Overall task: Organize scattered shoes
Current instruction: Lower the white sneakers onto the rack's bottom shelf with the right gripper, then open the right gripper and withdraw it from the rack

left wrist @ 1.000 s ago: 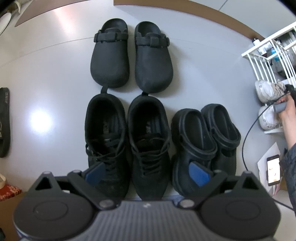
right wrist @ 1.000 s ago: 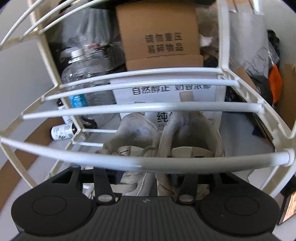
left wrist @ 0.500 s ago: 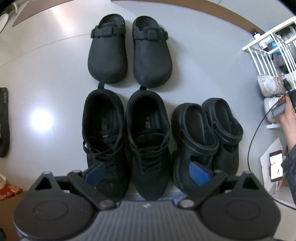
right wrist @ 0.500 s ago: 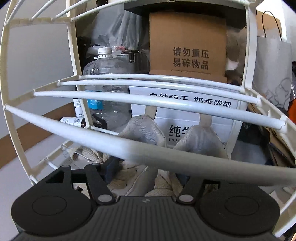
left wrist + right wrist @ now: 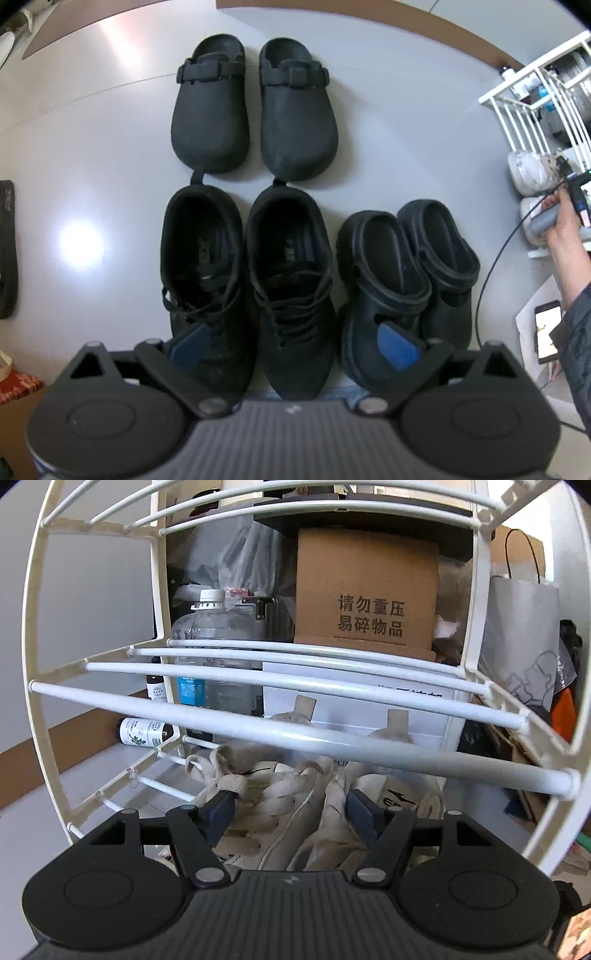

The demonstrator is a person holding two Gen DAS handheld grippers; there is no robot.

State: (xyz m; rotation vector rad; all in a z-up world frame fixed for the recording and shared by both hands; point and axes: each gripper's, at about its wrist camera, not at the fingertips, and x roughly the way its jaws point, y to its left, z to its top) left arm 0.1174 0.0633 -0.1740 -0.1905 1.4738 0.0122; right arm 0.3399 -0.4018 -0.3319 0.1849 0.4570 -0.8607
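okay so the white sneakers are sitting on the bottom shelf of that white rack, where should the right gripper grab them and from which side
Pinch the two inner collar walls of the white sneakers together, where the shoes touch. Come from the open front of the rack, low under its front bar, since the upper rails block a reach from above. The right gripper has just been opening and straddles that laced middle, not pressing yet.

occluded: white sneakers (image 5: 295, 805) heels behind rack bar (image 5: 332, 738) | cropped: sandal (image 5: 7, 251)
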